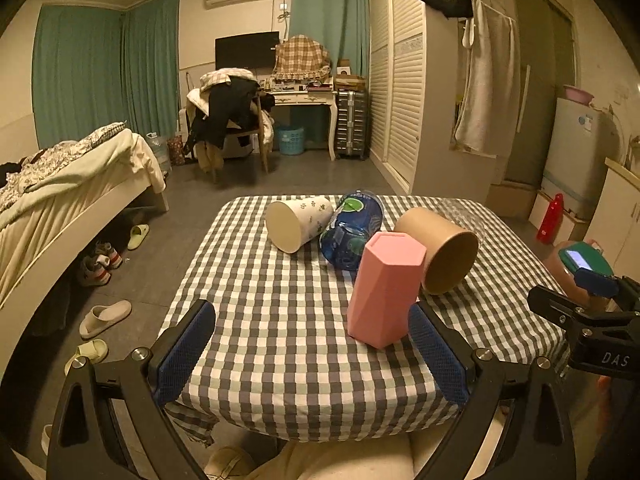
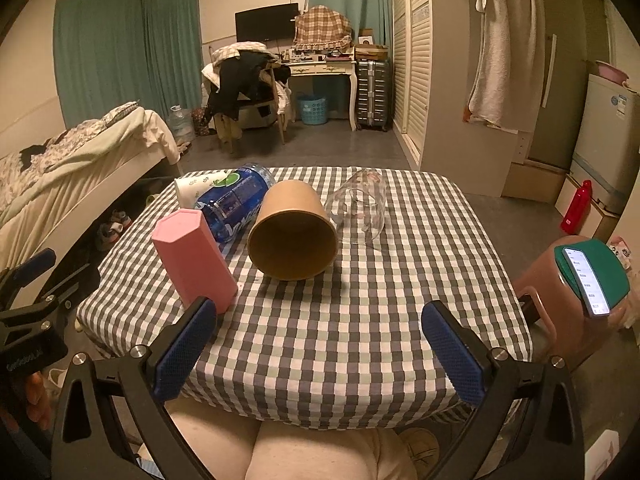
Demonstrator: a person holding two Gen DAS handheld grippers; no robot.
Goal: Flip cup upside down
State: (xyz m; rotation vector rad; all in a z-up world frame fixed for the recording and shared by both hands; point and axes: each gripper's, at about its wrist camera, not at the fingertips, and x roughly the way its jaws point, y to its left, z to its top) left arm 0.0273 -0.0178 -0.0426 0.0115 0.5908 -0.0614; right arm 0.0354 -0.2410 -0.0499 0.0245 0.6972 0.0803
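Left wrist view: the left gripper (image 1: 312, 354) gapes wide and grips nothing; the pink faceted plastic cup (image 1: 384, 290) stands beside its right pad (contact unclear). Right wrist view: the right gripper (image 2: 320, 350) is equally wide and unladen, with that cup (image 2: 194, 258) behind its left pad on the grey-and-white checked tablecloth (image 2: 340, 320).

A checked cloth (image 2: 320, 340) covers the table. A bed (image 1: 60, 184) stands to the left, slippers (image 1: 105, 317) on the floor beside it. At the far wall are a desk (image 2: 322, 68), a blue basket (image 2: 312, 110) and a suitcase (image 2: 373, 94). A phone (image 2: 586, 282) lies on a stool (image 2: 560, 312) to the right, a red bottle (image 2: 576, 206) behind.
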